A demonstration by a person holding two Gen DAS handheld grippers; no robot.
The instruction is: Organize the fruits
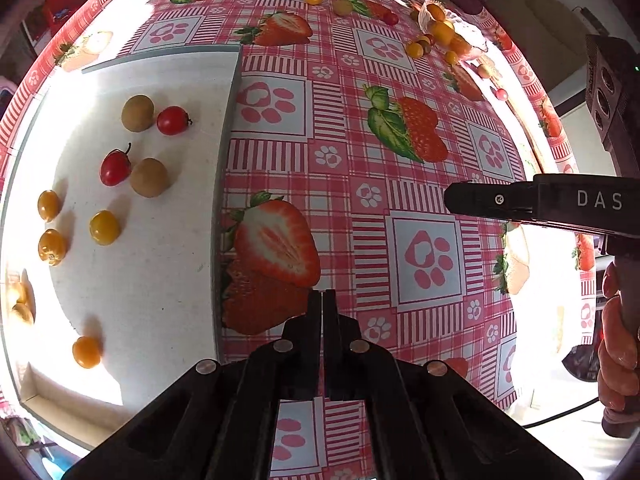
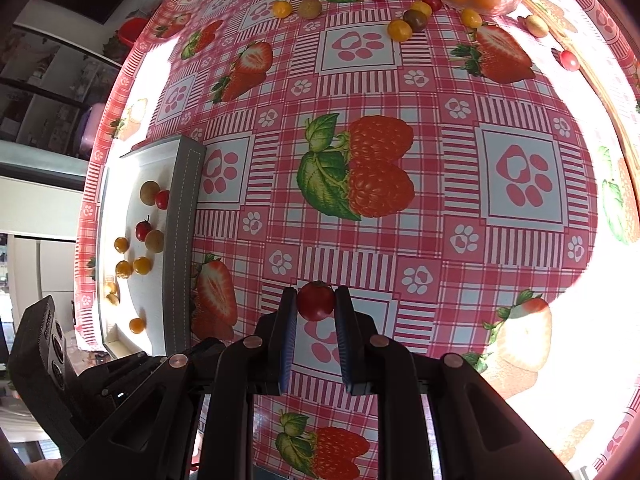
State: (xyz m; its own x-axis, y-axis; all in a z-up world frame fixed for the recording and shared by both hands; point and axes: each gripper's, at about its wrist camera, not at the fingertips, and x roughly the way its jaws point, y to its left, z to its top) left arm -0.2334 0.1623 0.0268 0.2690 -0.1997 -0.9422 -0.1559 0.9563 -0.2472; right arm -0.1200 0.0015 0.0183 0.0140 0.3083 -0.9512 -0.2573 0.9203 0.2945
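Observation:
My right gripper (image 2: 316, 300) is shut on a red cherry tomato (image 2: 315, 301) and holds it above the pink strawberry tablecloth; its side shows in the left wrist view (image 1: 452, 198). My left gripper (image 1: 322, 300) is shut and empty, just right of the grey-rimmed white tray (image 1: 228, 128). The tray (image 2: 182, 216) holds two red tomatoes (image 1: 172, 120), two brown-green fruits (image 1: 138, 113) and several yellow ones (image 1: 105, 227). A glass bowl (image 2: 508, 0) of orange and yellow fruit stands at the far end, with loose fruits (image 2: 400, 29) around it.
The pink checked tablecloth (image 2: 400, 80) covers the table. The table edge runs along the right (image 2: 616, 120). A red stool (image 2: 132, 30) and shelves lie beyond the far left edge. A hand (image 1: 618, 336) holds the right gripper's handle.

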